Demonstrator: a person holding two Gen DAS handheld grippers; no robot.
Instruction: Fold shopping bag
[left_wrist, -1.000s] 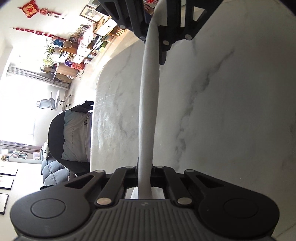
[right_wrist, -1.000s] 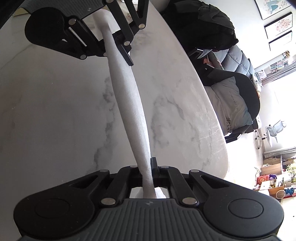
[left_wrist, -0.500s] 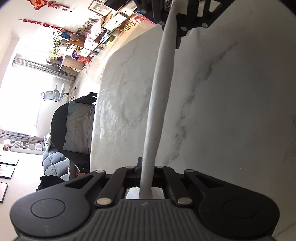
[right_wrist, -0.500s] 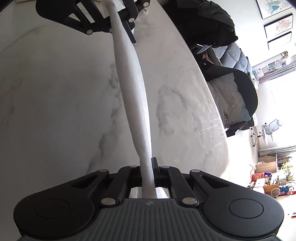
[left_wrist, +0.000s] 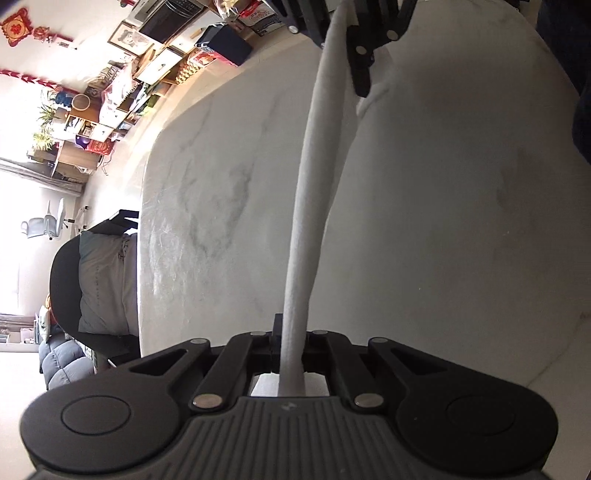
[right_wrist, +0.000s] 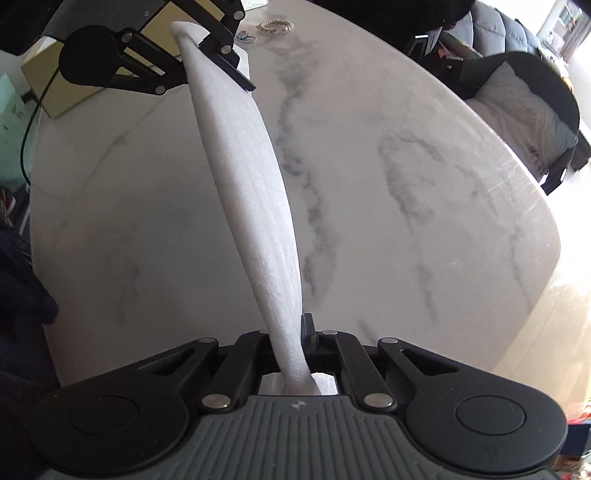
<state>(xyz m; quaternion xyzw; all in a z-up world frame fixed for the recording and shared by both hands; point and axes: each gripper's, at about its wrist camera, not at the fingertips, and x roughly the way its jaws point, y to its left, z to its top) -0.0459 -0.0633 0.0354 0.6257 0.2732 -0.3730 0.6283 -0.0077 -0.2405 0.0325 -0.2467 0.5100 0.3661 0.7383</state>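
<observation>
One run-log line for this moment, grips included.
stage: bag lifted | left tongs: shut on shopping bag | right tongs: shut on shopping bag | bag: stretched between both above marble table

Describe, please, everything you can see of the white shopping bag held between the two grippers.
The shopping bag is white with a fine pebbled texture, like non-woven fabric. It is gathered into a narrow band, widest mid-span, stretched in the air above the marble table. The right gripper is shut on one end, the left gripper on the other. A loose flap hangs near the right gripper in the left wrist view.

Shopping bag (left_wrist: 314, 192) above table (left_wrist: 443, 221)
</observation>
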